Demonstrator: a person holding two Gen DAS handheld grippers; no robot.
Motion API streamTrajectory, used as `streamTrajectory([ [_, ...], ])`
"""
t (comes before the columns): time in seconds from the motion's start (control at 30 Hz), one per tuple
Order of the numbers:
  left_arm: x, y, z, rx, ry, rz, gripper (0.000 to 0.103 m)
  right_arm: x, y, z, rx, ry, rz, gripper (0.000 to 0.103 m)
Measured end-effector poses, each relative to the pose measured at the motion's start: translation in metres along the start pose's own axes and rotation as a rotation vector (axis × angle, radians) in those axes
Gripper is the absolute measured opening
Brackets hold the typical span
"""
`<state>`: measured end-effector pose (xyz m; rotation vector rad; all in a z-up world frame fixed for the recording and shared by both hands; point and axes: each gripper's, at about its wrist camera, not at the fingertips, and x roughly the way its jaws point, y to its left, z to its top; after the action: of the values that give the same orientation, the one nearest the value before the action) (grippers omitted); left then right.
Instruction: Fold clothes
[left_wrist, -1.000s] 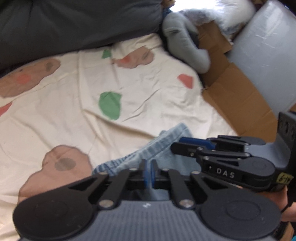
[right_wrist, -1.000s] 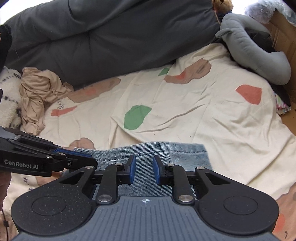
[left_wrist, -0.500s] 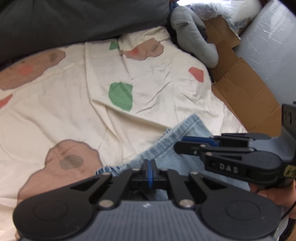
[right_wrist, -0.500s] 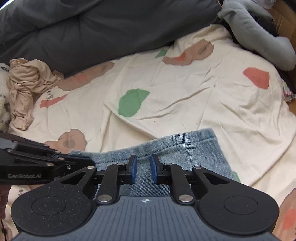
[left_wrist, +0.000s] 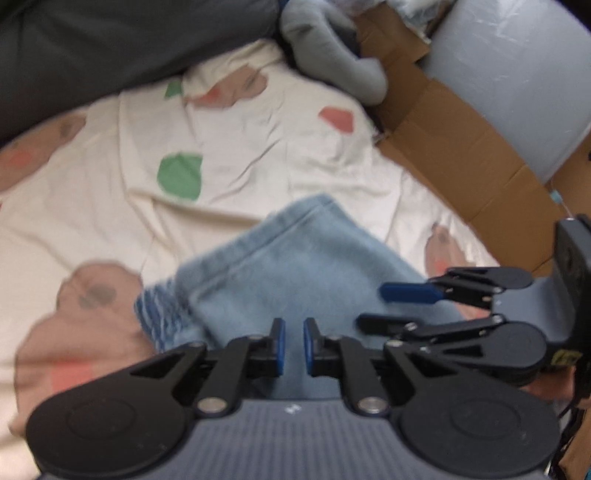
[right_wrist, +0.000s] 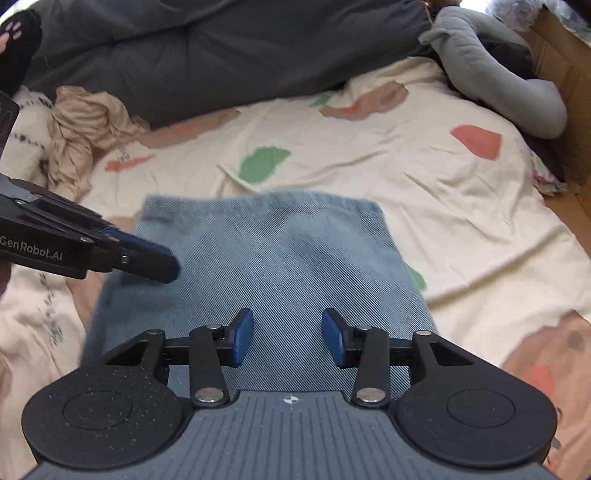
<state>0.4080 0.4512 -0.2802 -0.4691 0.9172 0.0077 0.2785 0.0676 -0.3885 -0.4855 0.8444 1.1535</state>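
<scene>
Right wrist view: folded denim garment (right_wrist: 269, 266) flat on bed sheet (right_wrist: 461, 206). I rate denim soft, fairly heavy; grip hem corners. Right tool (right_wrist: 288, 338) opening, nothing clamped; left tool (left_wrist: 293, 345) opening, empty.

The left gripper (left_wrist: 293, 345) is hanging at six o'clock over the folded jeans (left_wrist: 295, 266), its jaws opening with a narrow gap and nothing pinched between the blue pads. The right gripper (left_wrist: 391, 308) is reaching in from four o'clock over the jeans' edge, its jaws also opening, with no cloth visibly caught. The jeans are lying on a cream bedsheet (left_wrist: 92, 221) with coloured blotches, while a grey cushion (left_wrist: 332, 66) is sitting at twelve o'clock and flattened cardboard (left_wrist: 461, 147) is lying at two o'clock.
</scene>
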Motion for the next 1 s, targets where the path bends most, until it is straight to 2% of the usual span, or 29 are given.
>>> streamTrajectory([
  [0.07, 0.002, 0.006, -0.004, -0.015, 0.003, 0.005, 0.009, -0.003, -0.003, -0.008, -0.002, 0.007, -0.006, 0.049],
  [0.13, 0.004, 0.008, -0.005, -0.006, 0.011, 0.019, 0.003, -0.005, -0.005, -0.016, -0.012, 0.018, -0.011, 0.054],
  [0.23, 0.004, 0.007, -0.002, 0.007, 0.022, 0.029, 0.003, -0.013, -0.006, -0.031, -0.044, 0.034, -0.021, 0.055],
  [0.3, -0.001, -0.003, -0.001, 0.058, 0.015, 0.058, 0.003, -0.022, -0.007, -0.042, -0.060, 0.047, -0.024, 0.056],
  [0.37, -0.007, -0.014, -0.002, 0.091, 0.013, 0.067, 0.014, -0.032, -0.009, -0.053, -0.070, 0.063, -0.017, 0.056],
  [0.43, -0.009, -0.023, -0.004, 0.094, 0.020, 0.050, 0.018, -0.044, -0.011, -0.064, -0.077, 0.065, -0.030, 0.056],
  [0.7, -0.005, -0.058, -0.027, 0.157, 0.075, -0.037, 0.018, -0.080, -0.032, -0.107, -0.034, 0.078, -0.100, 0.056],
  [0.83, 0.002, -0.059, -0.041, 0.179, 0.125, -0.026, 0.018, -0.090, -0.038, -0.126, 0.009, 0.087, -0.128, 0.056],
  [1.0, 0.002, -0.059, -0.044, 0.199, 0.135, -0.003, 0.018, -0.108, -0.038, -0.153, 0.040, 0.112, -0.153, 0.056],
])
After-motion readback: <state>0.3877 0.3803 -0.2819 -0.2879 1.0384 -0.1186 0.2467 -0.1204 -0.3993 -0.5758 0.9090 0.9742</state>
